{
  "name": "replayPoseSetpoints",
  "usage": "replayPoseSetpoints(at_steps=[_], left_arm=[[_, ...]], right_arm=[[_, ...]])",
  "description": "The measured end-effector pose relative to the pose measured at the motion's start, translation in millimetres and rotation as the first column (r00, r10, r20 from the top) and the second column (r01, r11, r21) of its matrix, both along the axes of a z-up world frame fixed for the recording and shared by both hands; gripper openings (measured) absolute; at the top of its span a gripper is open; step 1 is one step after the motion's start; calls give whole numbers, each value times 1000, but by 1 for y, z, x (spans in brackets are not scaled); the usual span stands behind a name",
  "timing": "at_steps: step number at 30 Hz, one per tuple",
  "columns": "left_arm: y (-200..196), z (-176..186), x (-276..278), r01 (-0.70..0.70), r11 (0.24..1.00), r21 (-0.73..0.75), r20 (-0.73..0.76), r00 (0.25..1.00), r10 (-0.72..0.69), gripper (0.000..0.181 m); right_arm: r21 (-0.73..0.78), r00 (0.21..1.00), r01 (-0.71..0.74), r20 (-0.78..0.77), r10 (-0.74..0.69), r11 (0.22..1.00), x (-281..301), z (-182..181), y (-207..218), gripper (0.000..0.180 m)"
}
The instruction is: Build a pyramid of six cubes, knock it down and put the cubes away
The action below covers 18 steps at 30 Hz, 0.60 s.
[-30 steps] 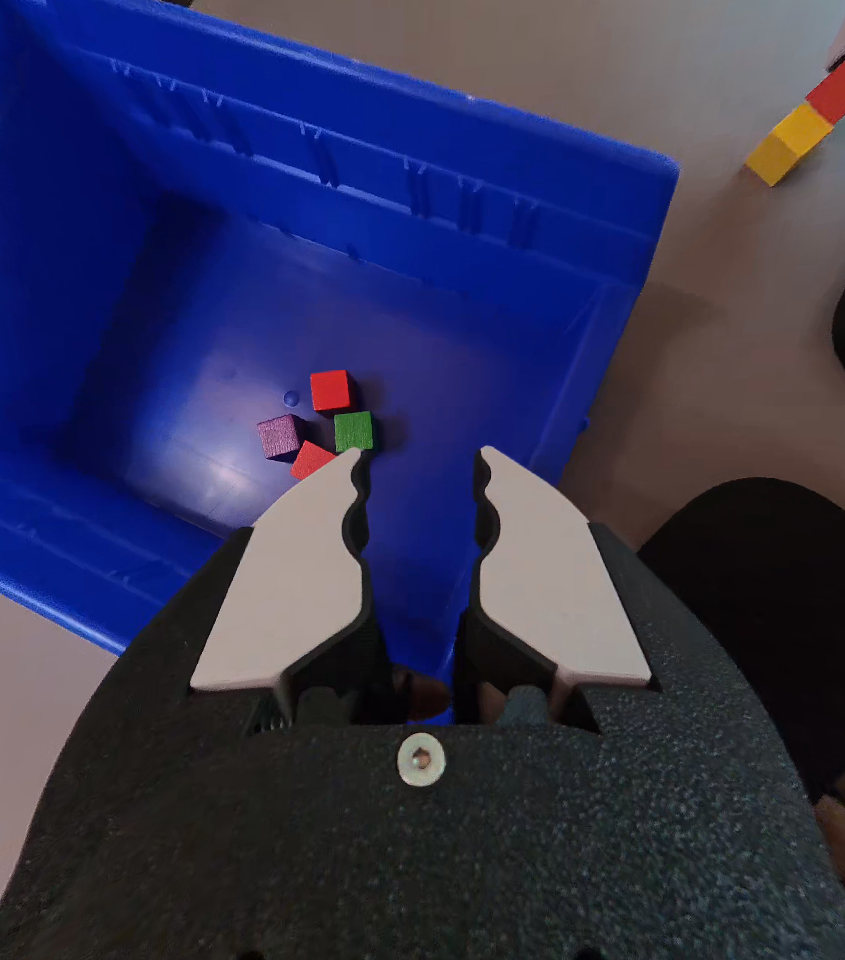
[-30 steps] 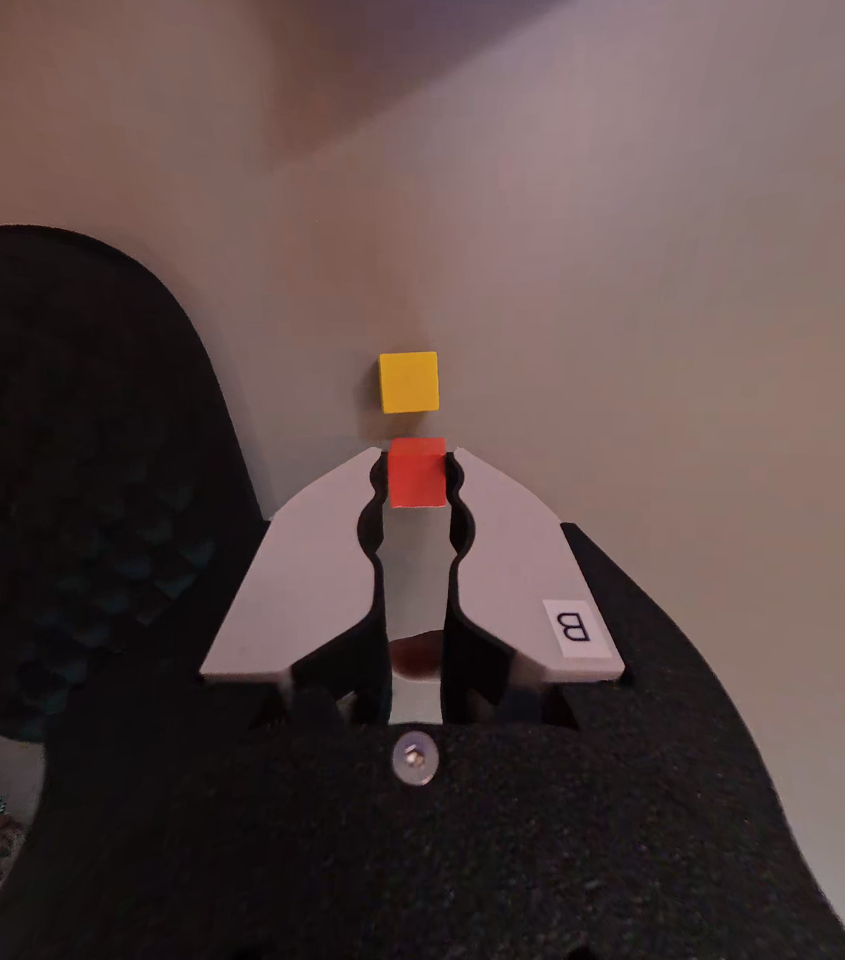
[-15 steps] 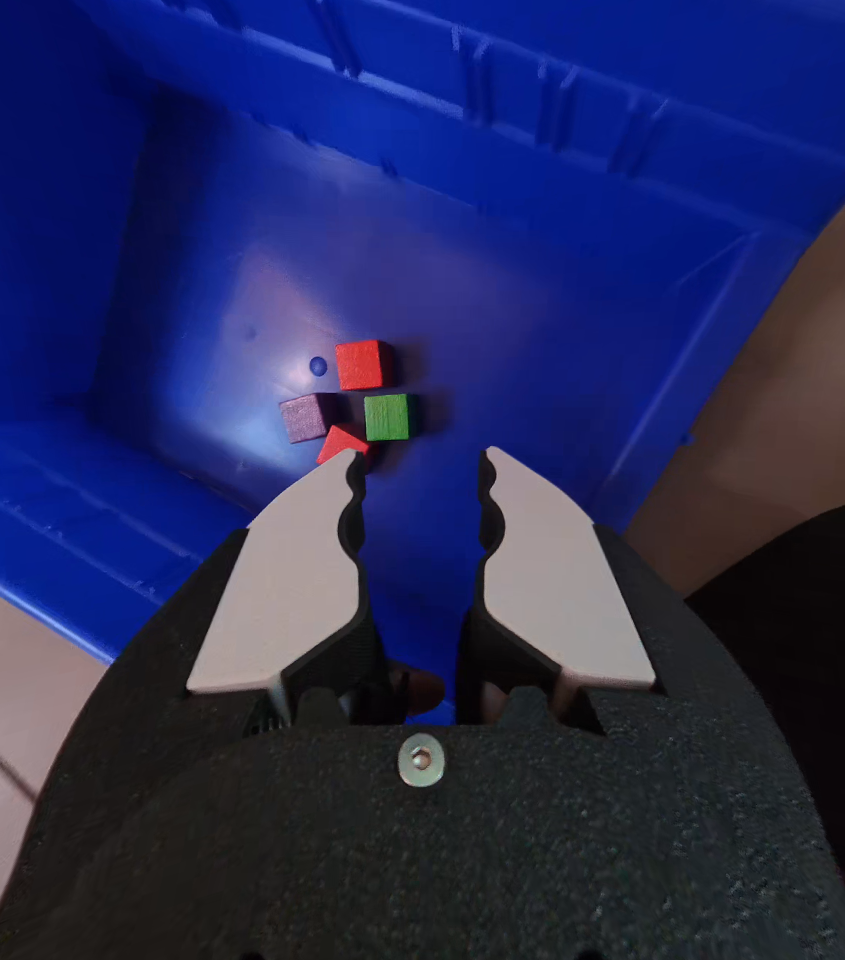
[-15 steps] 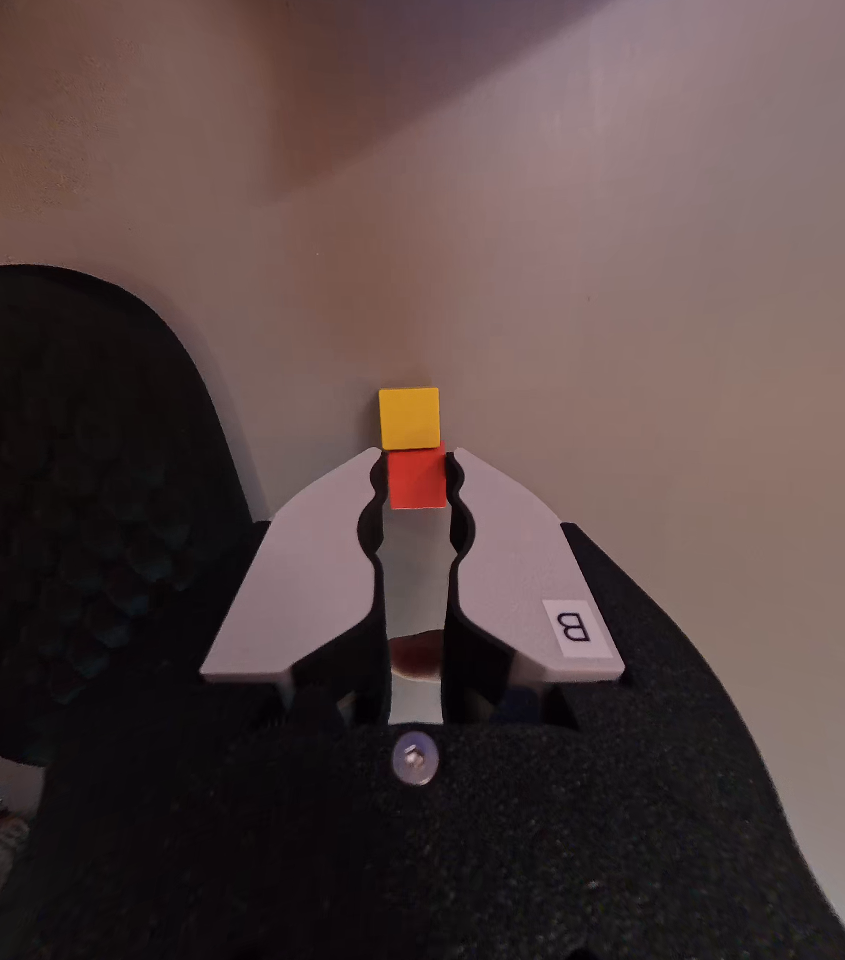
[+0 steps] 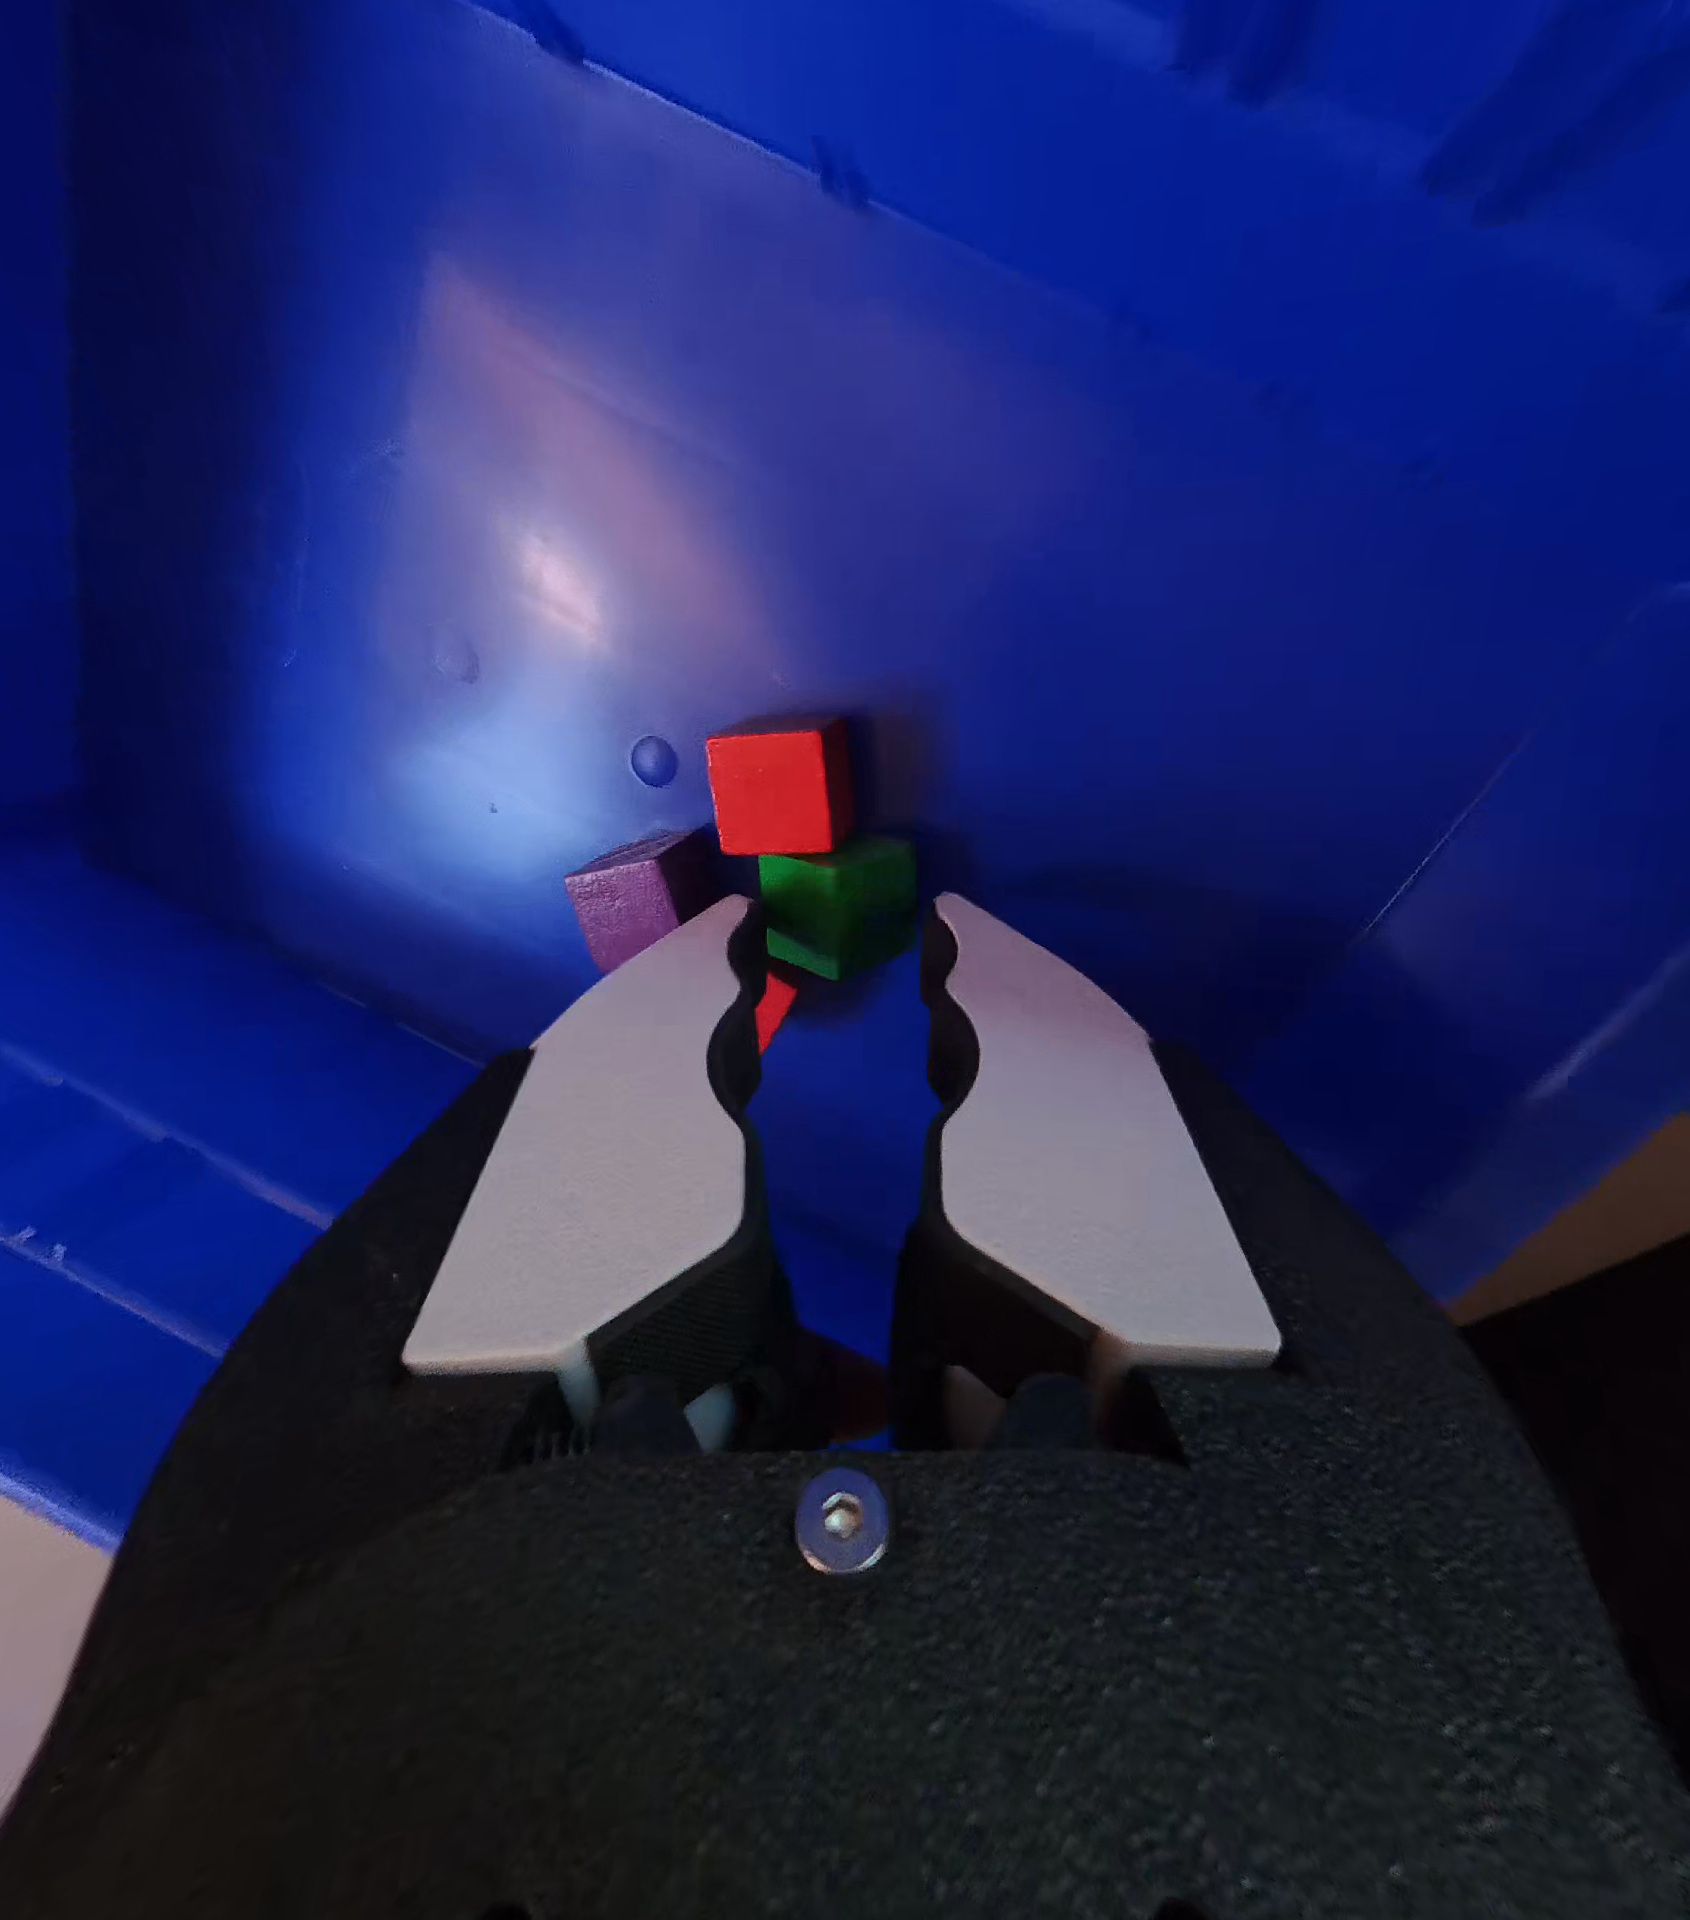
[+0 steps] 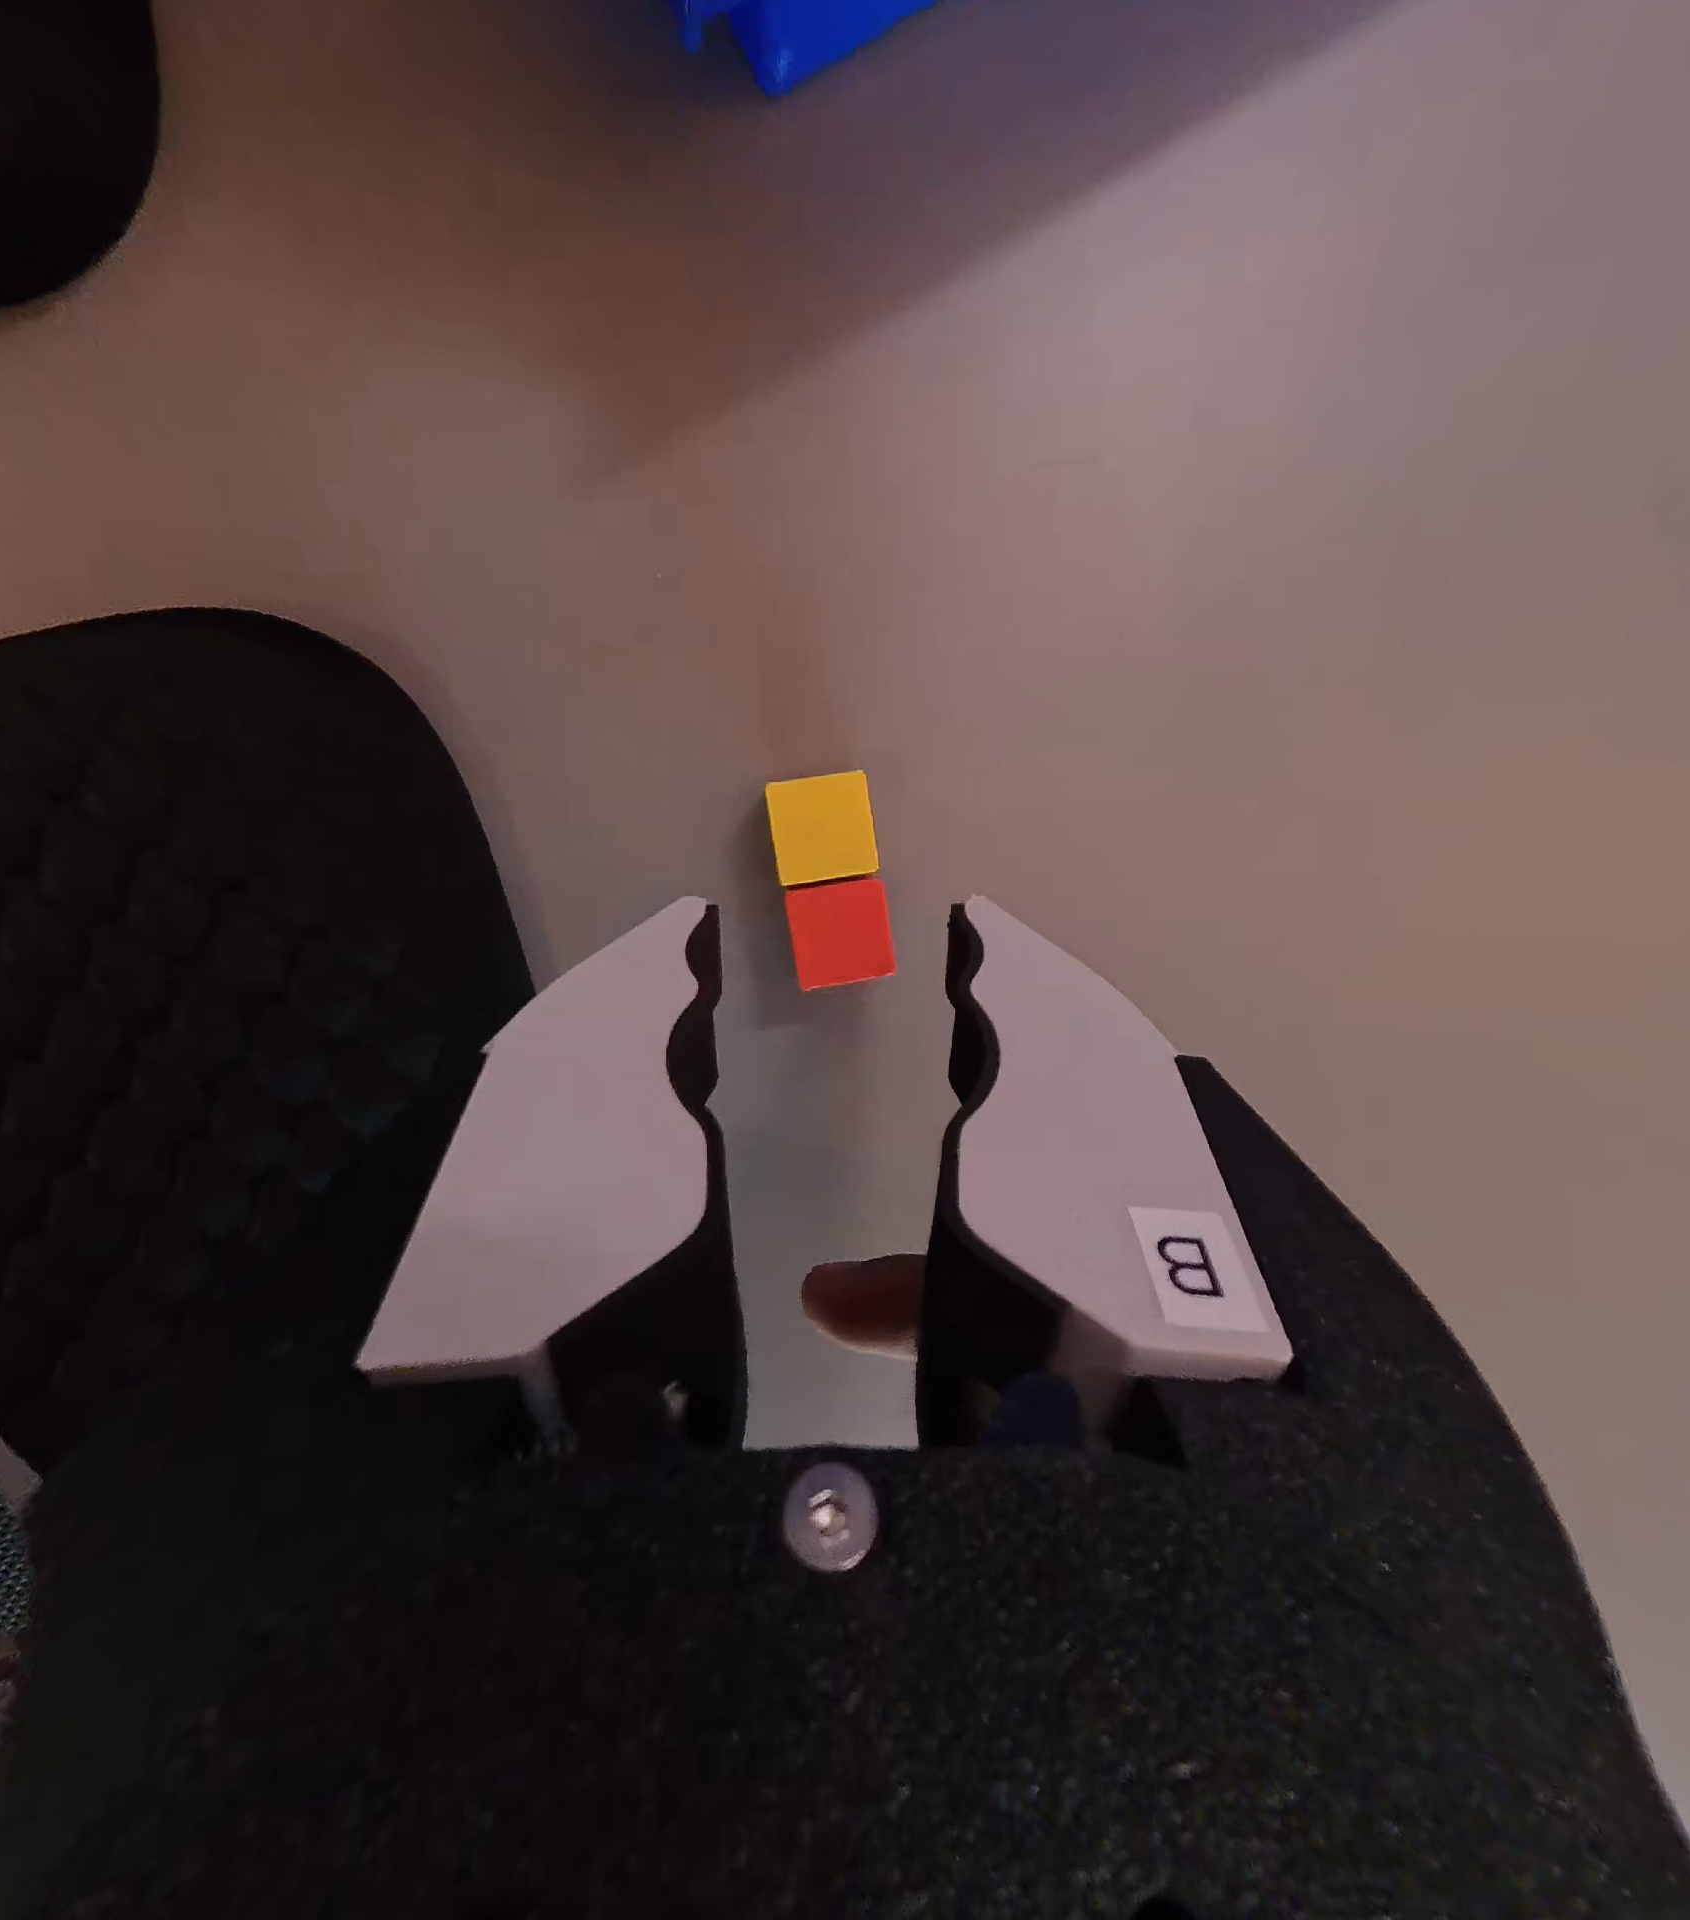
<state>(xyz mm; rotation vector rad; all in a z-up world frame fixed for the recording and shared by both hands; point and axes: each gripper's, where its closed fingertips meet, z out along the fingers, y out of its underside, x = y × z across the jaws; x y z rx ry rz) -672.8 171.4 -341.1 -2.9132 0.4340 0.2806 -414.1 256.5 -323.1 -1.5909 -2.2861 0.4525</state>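
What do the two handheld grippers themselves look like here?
Both match: the left gripper and right gripper have a rough black textured body, one silver screw and two pale grey fingers with wavy black inner pads. Only the right carries a small white lettered sticker.

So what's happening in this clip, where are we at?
A person works two handheld grippers on a cube-stacking task. The left gripper, open, is down inside the blue bin in front of a green cube, with a red cube, a purple cube and a second, partly hidden red one beside it. The right gripper, open, sits at an orange-red cube set against a yellow cube on the table.
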Motion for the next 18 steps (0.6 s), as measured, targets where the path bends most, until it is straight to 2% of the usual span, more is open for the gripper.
replayPoseSetpoints(at_steps=[2,8,10,12,14,15,16,18], left_arm=[[-1,-7,1,-10,999,-33,19,1000,11,27],[2,-5,7,-20,1000,0,46,999,20,22],[0,8,14,-26,997,67,71,997,22,22],[3,30,29,-10,978,207,133,991,-18,22],[9,63,56,19,908,418,234,964,-129,22],[10,82,73,43,844,535,269,938,-218,22],[11,104,89,55,754,654,282,908,-311,22],[4,147,120,17,527,850,284,827,-484,22]], right_arm=[[3,1000,-1,-15,1,1000,3,4,-2,42],[-3,996,6,-91,-6,1000,8,18,-8,42],[-18,990,16,-143,-18,1000,7,27,-11,41],[-78,965,9,-260,-29,997,-1,46,-24,40],[-178,899,-35,-436,-47,983,-16,76,-45,40],[-238,853,-69,-518,-67,969,-22,93,-57,40],[-298,799,-104,-593,-99,949,-29,110,-68,40],[-411,677,-169,-709,-198,896,-41,142,-84,40]])
